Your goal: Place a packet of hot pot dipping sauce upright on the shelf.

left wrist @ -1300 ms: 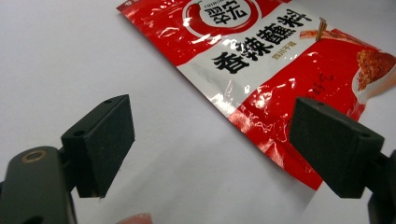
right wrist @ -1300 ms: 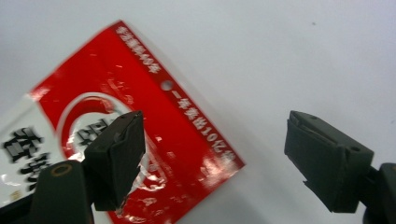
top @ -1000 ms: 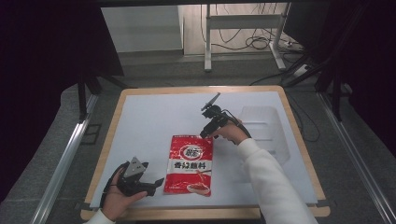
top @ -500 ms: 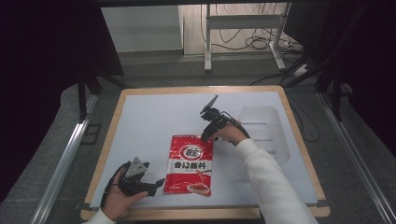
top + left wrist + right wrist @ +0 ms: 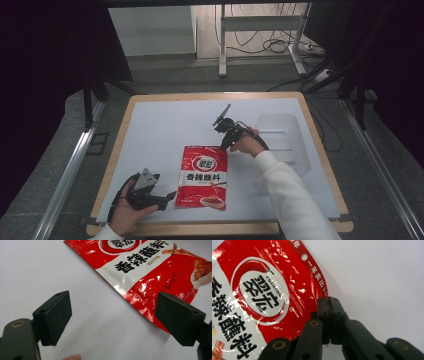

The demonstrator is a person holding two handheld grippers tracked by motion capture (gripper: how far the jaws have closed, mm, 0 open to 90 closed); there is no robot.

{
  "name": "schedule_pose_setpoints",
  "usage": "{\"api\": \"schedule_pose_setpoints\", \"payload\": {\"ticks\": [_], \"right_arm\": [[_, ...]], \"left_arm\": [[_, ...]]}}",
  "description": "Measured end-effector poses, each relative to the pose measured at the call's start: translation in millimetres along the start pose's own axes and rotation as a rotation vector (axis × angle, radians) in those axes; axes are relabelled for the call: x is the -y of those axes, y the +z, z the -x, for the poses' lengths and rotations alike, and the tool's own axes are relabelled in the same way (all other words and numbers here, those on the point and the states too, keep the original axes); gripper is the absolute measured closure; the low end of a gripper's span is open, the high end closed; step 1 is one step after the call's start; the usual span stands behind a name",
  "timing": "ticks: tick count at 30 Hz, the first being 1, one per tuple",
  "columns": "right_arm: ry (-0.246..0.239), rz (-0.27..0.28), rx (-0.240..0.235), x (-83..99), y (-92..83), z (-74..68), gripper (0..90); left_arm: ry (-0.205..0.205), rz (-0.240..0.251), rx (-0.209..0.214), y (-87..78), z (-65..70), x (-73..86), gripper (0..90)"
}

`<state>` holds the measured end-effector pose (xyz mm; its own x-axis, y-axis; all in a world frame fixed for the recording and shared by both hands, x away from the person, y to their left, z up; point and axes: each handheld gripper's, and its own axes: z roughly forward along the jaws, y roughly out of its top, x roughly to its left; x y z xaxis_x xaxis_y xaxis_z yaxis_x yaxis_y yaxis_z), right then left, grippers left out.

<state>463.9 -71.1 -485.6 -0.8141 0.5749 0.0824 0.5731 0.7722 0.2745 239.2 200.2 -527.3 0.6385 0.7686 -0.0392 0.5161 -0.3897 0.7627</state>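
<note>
Right gripper: jaws just closed, pinching the top corner of the packet. Left gripper: jaws wide, nothing between, just beside the packet's bottom corner. Packet: red, flat on the table, near its front edge.

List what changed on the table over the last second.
The right tool has just closed its jaws, which now meet at the top corner of the red sachet; whether the foil is pinched cannot be told. The sachet lies flat where it was. The left tool kept open beside its lower corner.
</note>
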Motion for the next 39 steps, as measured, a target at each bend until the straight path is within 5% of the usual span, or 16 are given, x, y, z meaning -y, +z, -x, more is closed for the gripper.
{"api": "schedule_pose_setpoints", "payload": {"ticks": [17,25,33,36,39], "right_arm": [[-0.109,0.124,-0.022,13.6,-34.4,-25.6,89.1],[-0.158,0.187,-0.036,26.7,-46.6,-39.5,89.1],[-0.207,0.22,-0.057,37.8,-47.7,-47.1,89.1],[-0.213,0.222,-0.058,39.3,-48.1,-48.7,89.1],[-0.218,0.223,-0.059,40.7,-48.7,-50.1,89.1]], "left_arm": [[-0.009,-0.002,-0.004,1.1,-1.6,0.0,14.0],[-0.033,0.038,0.009,0.3,-16.8,-6.4,14.5],[-0.054,0.021,-0.028,15.8,-37.2,-31.7,18.5],[-0.083,0.019,0.001,31.4,-53.1,-51.9,21.9],[-0.071,0.012,0.034,48.4,-62.7,-61.1,26.1]]}}
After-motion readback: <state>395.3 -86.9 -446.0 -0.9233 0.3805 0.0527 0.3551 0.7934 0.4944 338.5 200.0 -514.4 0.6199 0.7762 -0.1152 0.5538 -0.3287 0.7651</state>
